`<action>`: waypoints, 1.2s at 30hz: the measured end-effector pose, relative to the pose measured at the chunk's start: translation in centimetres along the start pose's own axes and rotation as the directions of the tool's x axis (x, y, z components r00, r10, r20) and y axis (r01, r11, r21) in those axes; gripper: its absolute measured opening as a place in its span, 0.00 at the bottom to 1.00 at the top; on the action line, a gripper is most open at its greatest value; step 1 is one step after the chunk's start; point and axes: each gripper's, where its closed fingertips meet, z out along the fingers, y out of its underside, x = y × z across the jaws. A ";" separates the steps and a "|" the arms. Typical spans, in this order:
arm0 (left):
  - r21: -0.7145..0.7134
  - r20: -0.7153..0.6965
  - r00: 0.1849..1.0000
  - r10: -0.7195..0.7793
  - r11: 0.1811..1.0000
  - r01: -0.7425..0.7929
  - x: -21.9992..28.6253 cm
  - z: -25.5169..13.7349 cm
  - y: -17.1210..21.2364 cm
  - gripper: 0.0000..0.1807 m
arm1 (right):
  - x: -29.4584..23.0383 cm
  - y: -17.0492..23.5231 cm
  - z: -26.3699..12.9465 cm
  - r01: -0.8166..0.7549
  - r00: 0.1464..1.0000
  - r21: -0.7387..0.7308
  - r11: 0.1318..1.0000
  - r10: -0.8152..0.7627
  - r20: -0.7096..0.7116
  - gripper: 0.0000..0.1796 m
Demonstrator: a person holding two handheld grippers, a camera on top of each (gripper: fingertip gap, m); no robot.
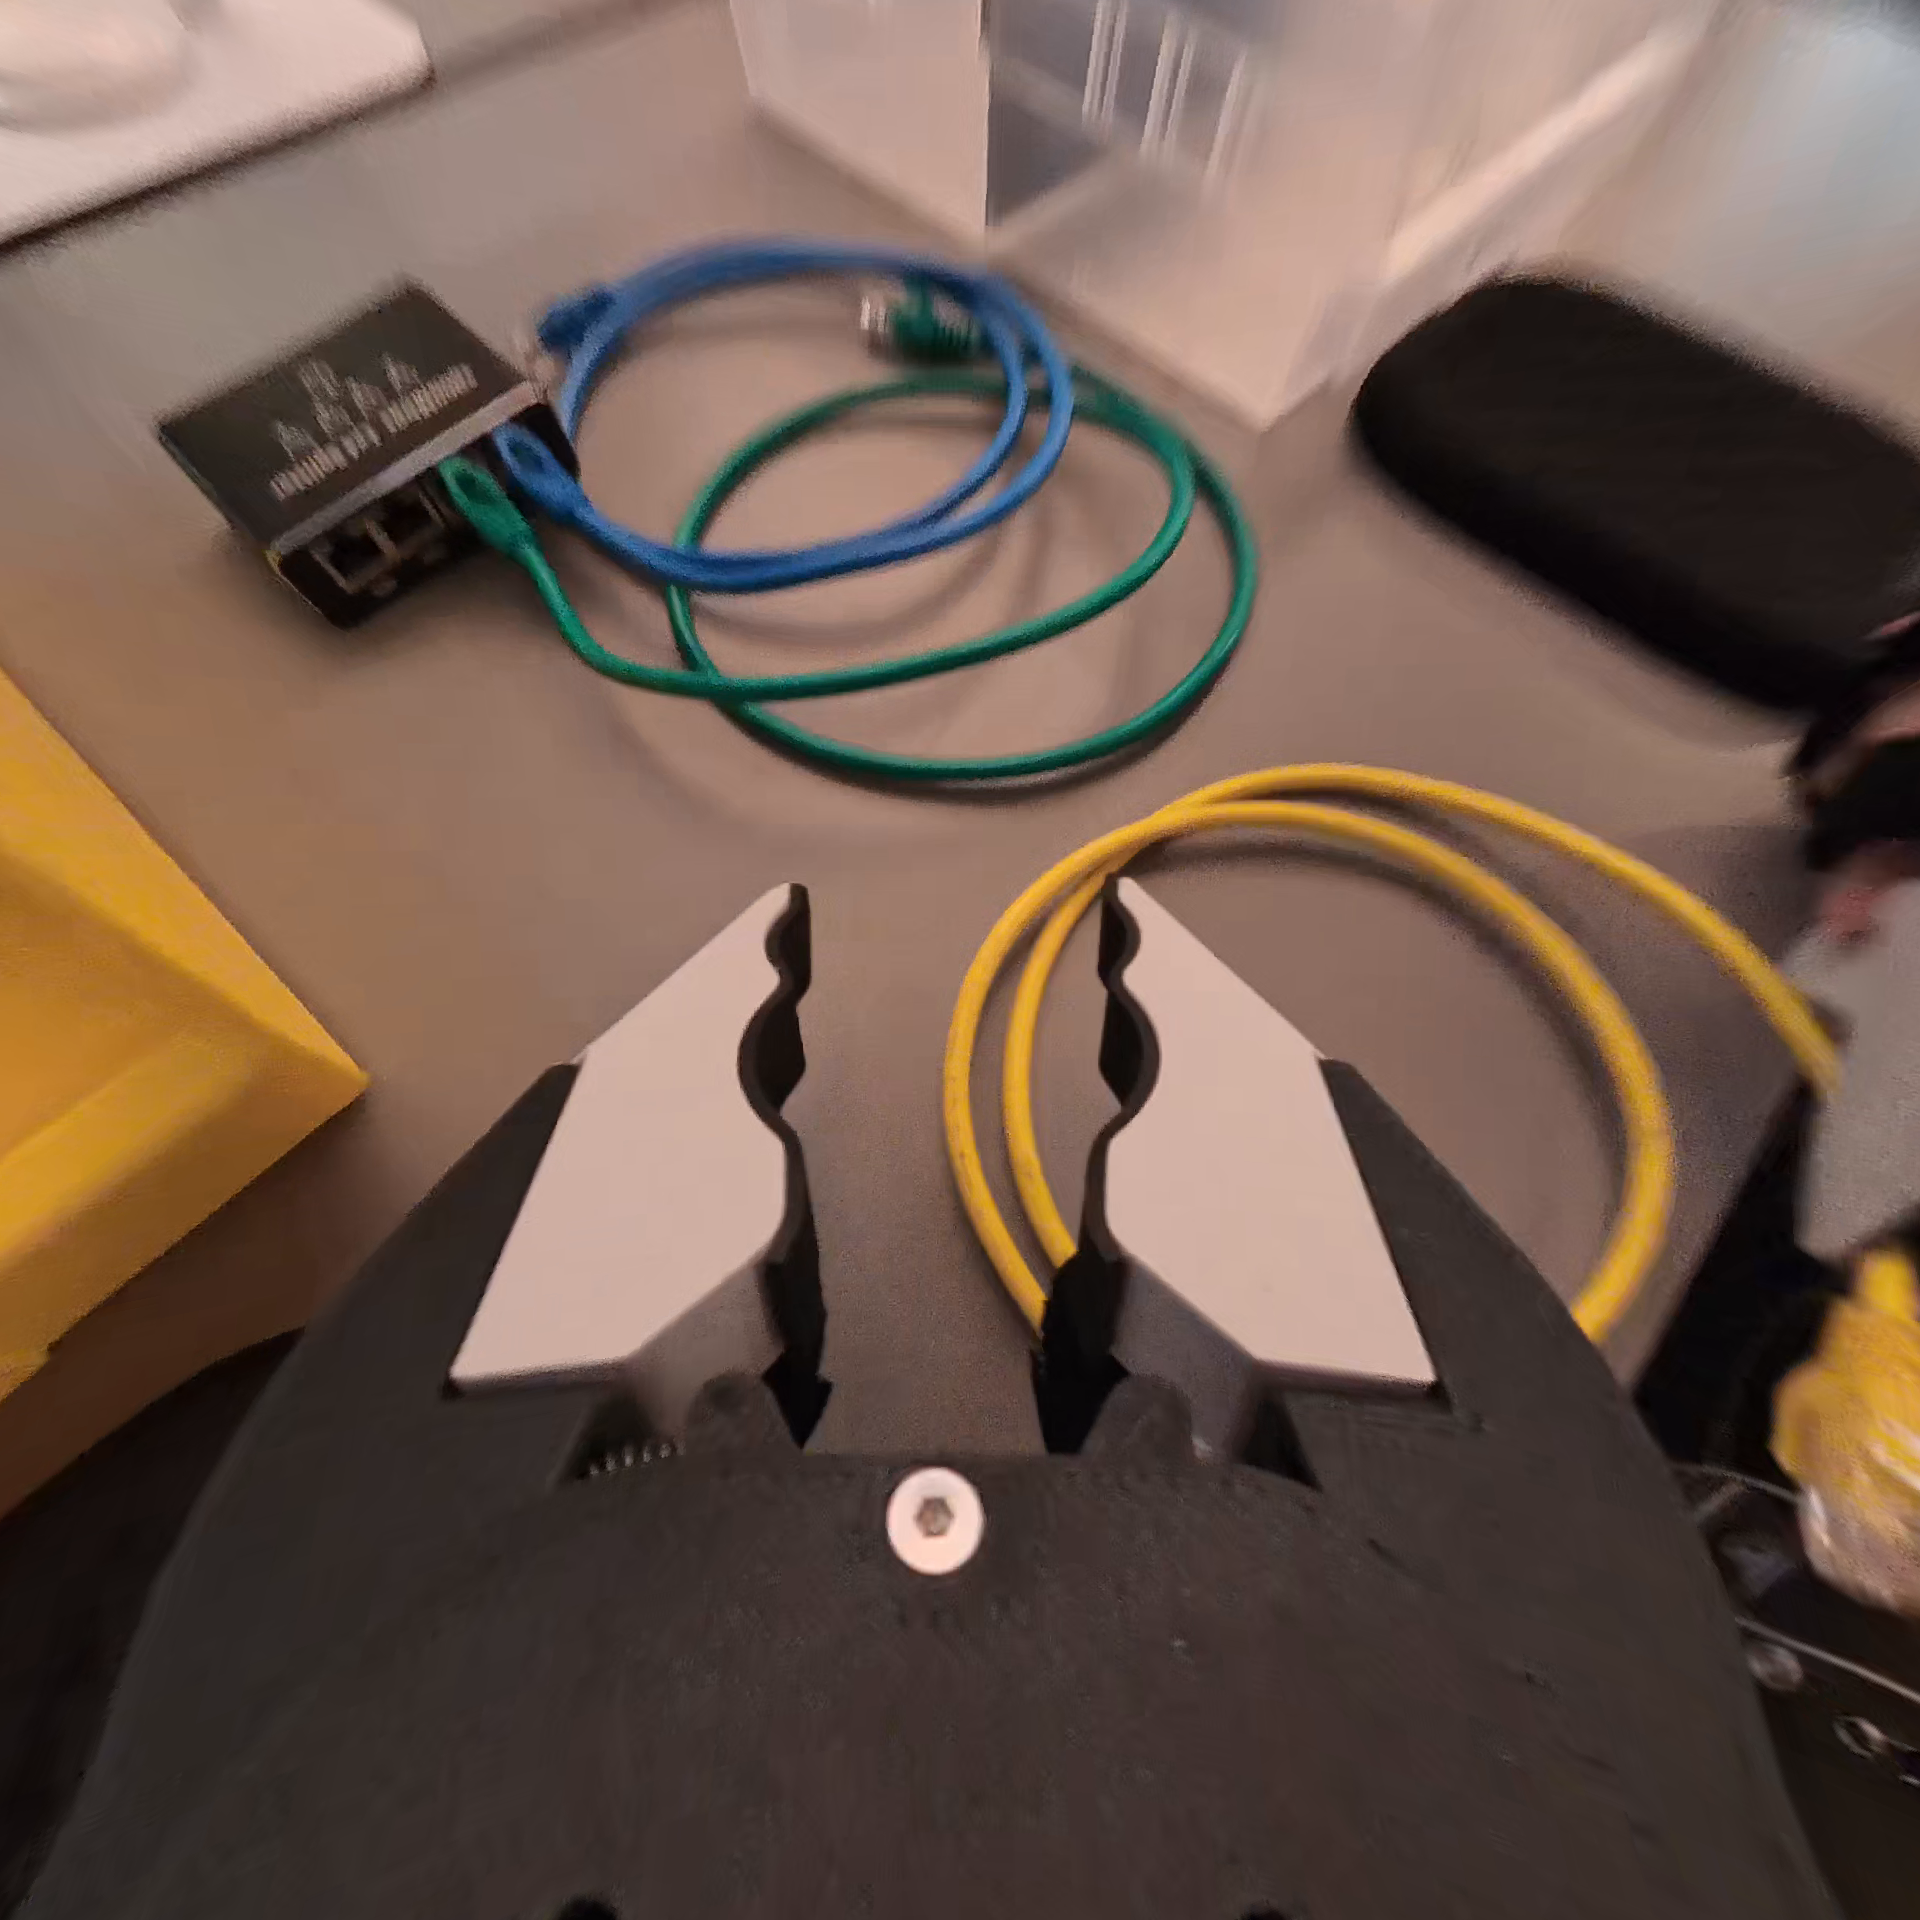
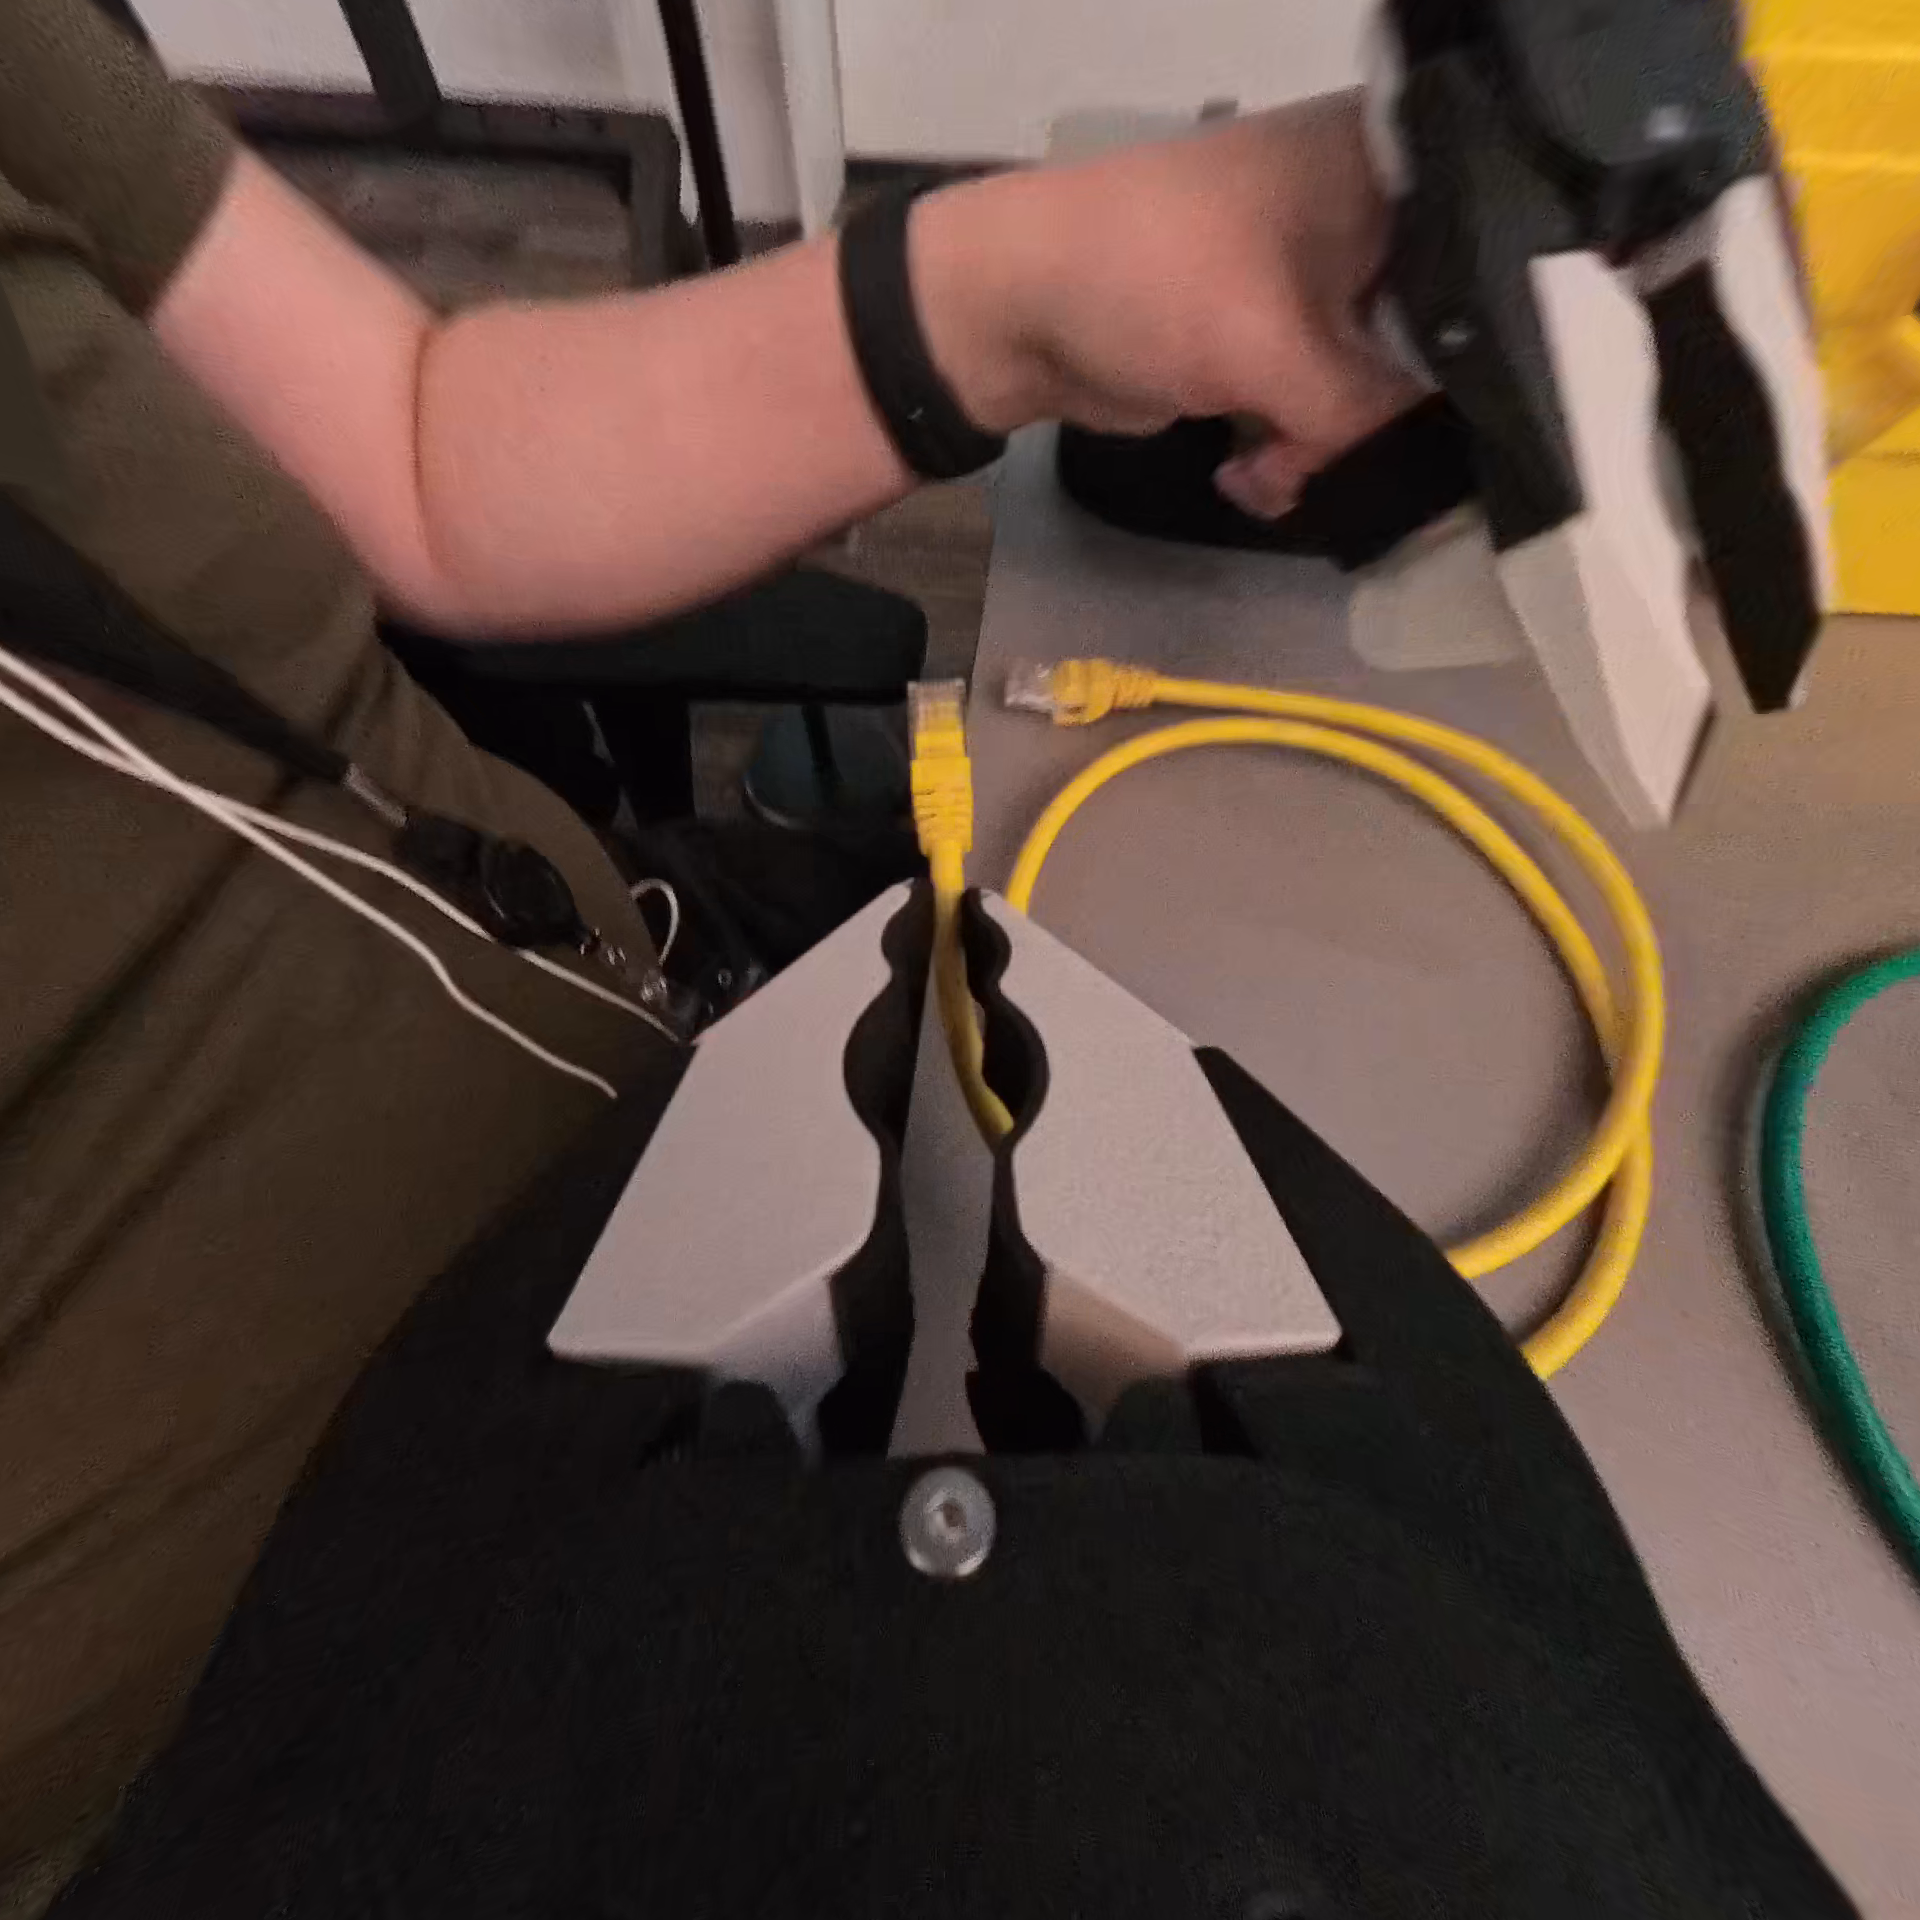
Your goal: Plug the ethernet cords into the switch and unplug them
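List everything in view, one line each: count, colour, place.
switch: one, black, far left of table.
blue cord: one, blue, coiled beside switch, one end at it.
green cord: one, green, coiled, one end at switch.
yellow cord: one, yellow, near table edge.
pouch: one, black, far right.
yellow box: one, left.
left gripper: open, empty.
right gripper: shut on yellow cord behind its plug.

Black case (image 1: 1652, 499), yellow box (image 1: 125, 1018)
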 end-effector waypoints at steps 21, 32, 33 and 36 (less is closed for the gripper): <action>0.460 -0.243 0.763 0.598 0.764 -0.453 14.6 -7.3 -4.1 0.12 | 2.5 -5.2 -6.0 -0.547 0.830 0.274 0.791 0.470 0.300 0.02; 0.442 -0.196 0.804 0.561 0.783 -0.438 13.4 -7.0 -5.6 0.10 | 3.6 -5.8 -7.7 -0.463 0.885 0.381 0.800 0.398 0.242 0.16; 0.459 -0.217 0.817 0.535 0.794 -0.398 13.1 -7.4 -6.3 0.10 | 4.0 -6.4 -8.9 -0.370 0.929 0.446 0.815 0.325 0.176 0.21; 0.484 -0.346 0.832 0.434 0.842 -0.238 11.9 -8.8 -8.2 0.10 | 5.5 -8.6 -12.9 0.103 0.975 0.556 0.825 0.028 -0.222 0.29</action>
